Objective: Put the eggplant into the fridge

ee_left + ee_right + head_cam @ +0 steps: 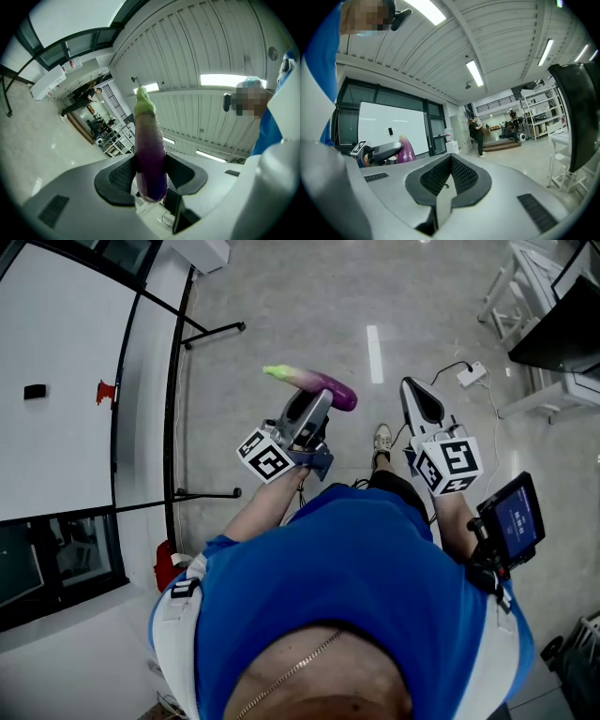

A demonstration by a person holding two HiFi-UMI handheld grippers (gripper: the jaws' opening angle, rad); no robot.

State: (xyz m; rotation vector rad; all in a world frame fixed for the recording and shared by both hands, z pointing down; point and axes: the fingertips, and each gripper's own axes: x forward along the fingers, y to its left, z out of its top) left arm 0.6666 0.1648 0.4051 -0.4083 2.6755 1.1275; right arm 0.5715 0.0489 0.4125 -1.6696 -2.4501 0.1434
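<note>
Closest to the head camera is the person's blue shirt (356, 559), w/ both forearms reaching fwd from it. On the right forearm sits a small screen (514, 518) that glows blue. Next come the two grippers. The R gripper (422, 401) points away from the body. Its jaws are pressed together w/ nothing btw them, and the right gripper view shows its ribbed pads (464, 176) meeting in one line. The L gripper (317, 407) is clamped on the eggplant (314, 382), w/ one pad touching each side of it, not far from the rounded dark end. The eggplant is long, slim and glossy. It is deep purple at the held end, then paler lilac toward the far end, which finishes in a yellow-green cap. In the head view it lies approx level in the air above the floor (281, 324); the green tip is to the picture's left and the purple end sticks out to the right of the jaws. In the left gripper view it rises straight out from btw the pads, green end farthest from the camera. Farther off on the grey shiny floor are one shoe (382, 439) and a white power strip (471, 374) w/ its cable. A whiteboard (66, 381) on a black stand is at the left, and white racks (511, 287) are at the top right.
</note>
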